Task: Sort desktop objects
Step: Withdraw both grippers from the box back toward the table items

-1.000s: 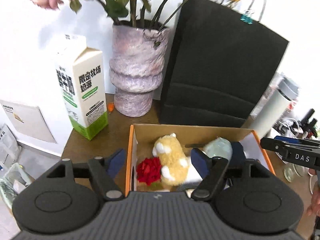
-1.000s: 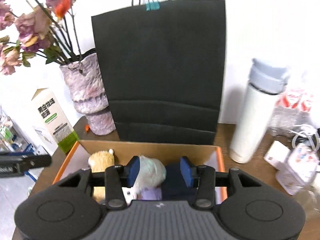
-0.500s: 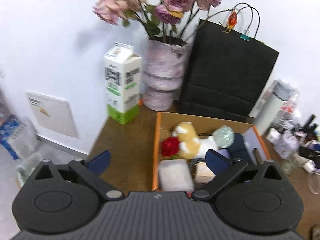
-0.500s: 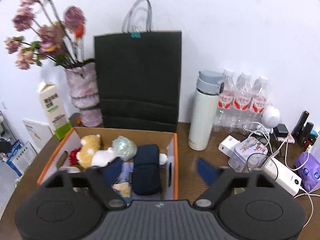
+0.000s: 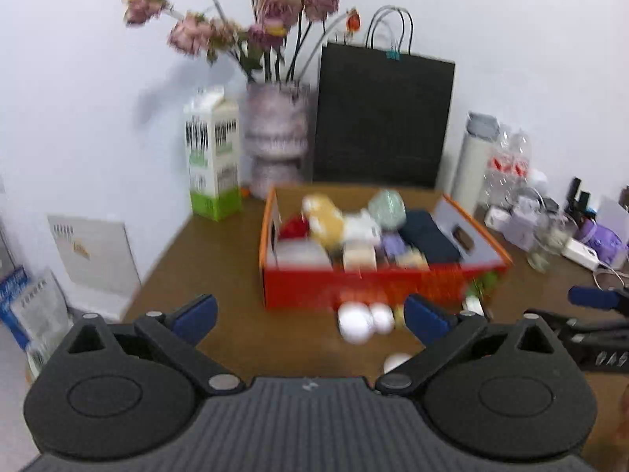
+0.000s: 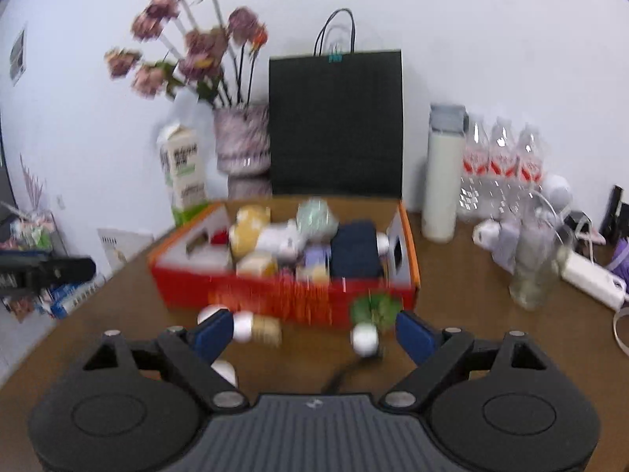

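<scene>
White wall behind a brown tabletop (image 5: 220, 259); the orange box (image 6: 283, 295) sits mid-table, already filled with soft toys and packets, and loose items lie on the tabletop just in front of its near wall. We note both claws empty with jaws apart, having just opened wide: the left claw (image 5: 310, 314) has the white balls (image 5: 363, 320) ahead and right of centre, while the right claw (image 6: 310, 328) has the small potted plant (image 6: 371, 320) between its fingers' line, so we judge right is nearer. The carton (image 5: 214, 157) print is blurred, unreadable.
</scene>
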